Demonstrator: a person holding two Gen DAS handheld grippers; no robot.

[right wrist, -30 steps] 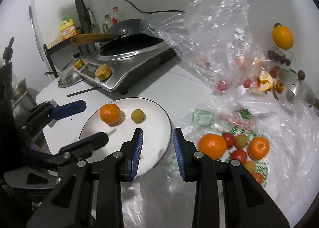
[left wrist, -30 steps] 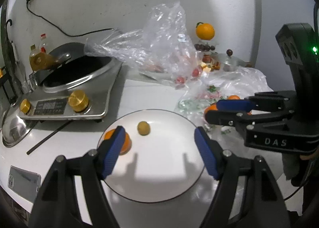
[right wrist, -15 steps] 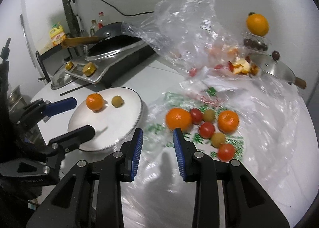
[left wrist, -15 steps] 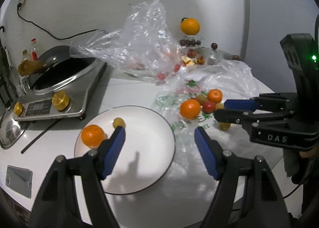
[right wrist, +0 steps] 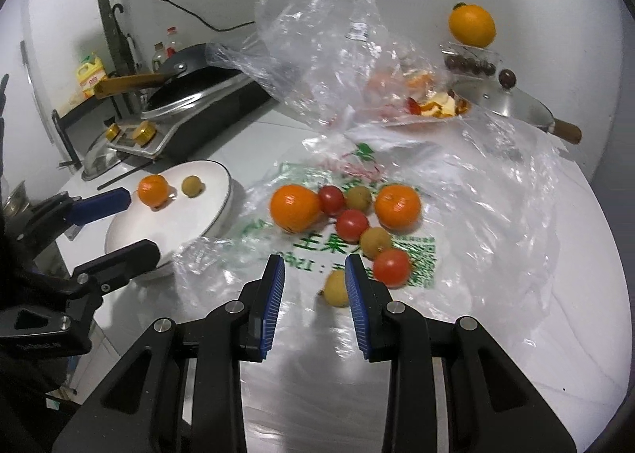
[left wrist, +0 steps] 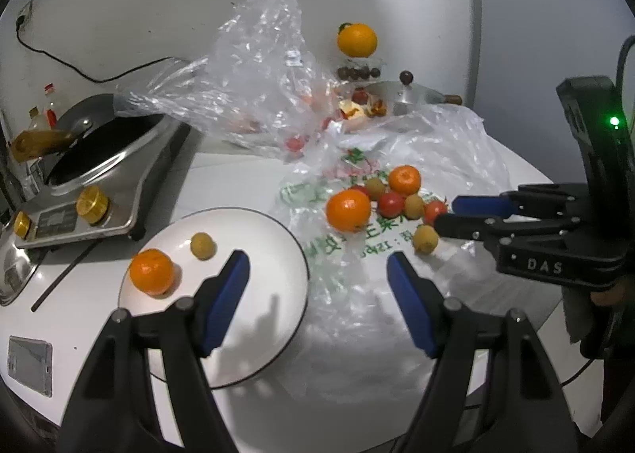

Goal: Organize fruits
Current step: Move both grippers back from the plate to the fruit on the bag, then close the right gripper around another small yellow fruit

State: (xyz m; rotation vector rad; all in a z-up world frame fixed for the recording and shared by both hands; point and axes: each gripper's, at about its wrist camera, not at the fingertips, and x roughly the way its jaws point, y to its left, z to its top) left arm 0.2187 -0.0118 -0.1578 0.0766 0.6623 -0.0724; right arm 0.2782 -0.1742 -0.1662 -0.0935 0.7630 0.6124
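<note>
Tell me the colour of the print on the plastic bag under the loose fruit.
Mostly green lettering, with a little red above it, on the clear plastic bag. The right wrist view shows it best.

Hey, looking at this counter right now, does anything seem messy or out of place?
Yes. Most fruit lies loose on a flattened plastic bag instead of the plate, which holds only one orange and a small yellow fruit. A second crumpled bag sprawls behind, and fruit peels sit beside a pot lid.
</note>
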